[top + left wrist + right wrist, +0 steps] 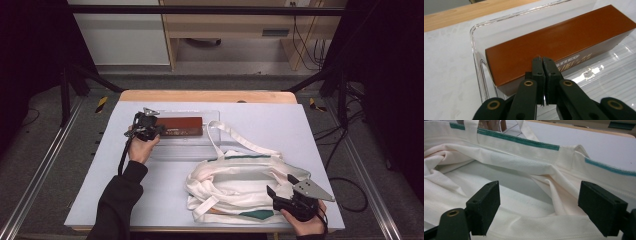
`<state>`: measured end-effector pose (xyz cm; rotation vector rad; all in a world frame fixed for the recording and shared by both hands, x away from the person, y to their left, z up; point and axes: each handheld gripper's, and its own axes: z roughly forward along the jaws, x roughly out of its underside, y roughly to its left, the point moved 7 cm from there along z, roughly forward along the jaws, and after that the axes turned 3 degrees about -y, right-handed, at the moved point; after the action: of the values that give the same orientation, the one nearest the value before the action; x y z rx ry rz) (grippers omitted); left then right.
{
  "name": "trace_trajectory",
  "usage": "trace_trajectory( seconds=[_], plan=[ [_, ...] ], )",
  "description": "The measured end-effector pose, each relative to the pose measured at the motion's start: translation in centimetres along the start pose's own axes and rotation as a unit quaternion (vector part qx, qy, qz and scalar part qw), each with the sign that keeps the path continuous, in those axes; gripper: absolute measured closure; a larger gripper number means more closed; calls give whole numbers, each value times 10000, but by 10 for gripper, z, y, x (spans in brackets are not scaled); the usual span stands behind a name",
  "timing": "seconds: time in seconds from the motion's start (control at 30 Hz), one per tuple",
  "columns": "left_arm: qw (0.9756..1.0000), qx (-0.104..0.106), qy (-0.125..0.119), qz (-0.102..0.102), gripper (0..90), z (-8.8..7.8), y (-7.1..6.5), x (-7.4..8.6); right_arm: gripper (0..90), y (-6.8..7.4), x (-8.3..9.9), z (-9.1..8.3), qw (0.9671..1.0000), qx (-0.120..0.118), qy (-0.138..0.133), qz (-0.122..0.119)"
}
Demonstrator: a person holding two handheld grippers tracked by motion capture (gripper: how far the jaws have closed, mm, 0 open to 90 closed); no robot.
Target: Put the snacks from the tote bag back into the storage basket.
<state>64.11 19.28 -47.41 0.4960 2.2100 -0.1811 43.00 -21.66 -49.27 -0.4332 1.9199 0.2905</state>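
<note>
A long brown carton (182, 126) lies in a clear plastic tray (190, 145) at the back left of the table. My left gripper (160, 129) sits at the carton's left end. In the left gripper view its jaws are pressed shut, with their tips (542, 60) right against the carton (559, 37) near its printed side and nothing between them. A white cloth tote bag (240, 182) with green trim lies crumpled at the front right. My right gripper (281, 186) stands open at the bag's right edge, with the bag's (524, 165) mouth spread between and beyond its pads (485, 205).
The tray's clear rim (477, 57) curves around the carton's near end. A bag strap (235, 137) runs from the bag up to the tray's right end. The table is covered in pale grey (310, 125), with a wooden edge (207, 96) at the back.
</note>
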Motion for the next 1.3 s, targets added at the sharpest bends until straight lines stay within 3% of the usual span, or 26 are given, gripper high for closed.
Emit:
trace_trajectory(
  seconds=[0.17, 0.33, 0.57, 0.73, 0.87, 1.03, 1.3],
  plan=[
    [10000, 20, 29, -14, 864, 0, 2, 2, 183, 0, 0, 0, 10000, -2, -13, 11],
    [9999, 75, -83, 27, 847, -10, 2, 0, 183, 0, 0, 0, 10000, 1, -7, 5],
    [9982, 296, -510, -54, 804, -33, 3, -2, 184, 0, -1, -1, 10000, 11, -25, 11],
    [9950, 443, -898, -23, 727, -59, 4, 3, 183, -2, -3, -3, 9999, 63, -118, 13],
    [9922, 421, -1163, 134, 624, -82, 8, 14, 176, -3, -5, -5, 9998, 101, -169, 64],
    [9888, 401, -1429, 150, 481, -100, 12, 33, 157, -5, -6, -7, 9995, 182, -223, 90],
    [9879, 314, -1518, 64, 302, -112, 20, 73, 134, -8, -7, -7, 9992, 269, -266, 133]
  ],
)
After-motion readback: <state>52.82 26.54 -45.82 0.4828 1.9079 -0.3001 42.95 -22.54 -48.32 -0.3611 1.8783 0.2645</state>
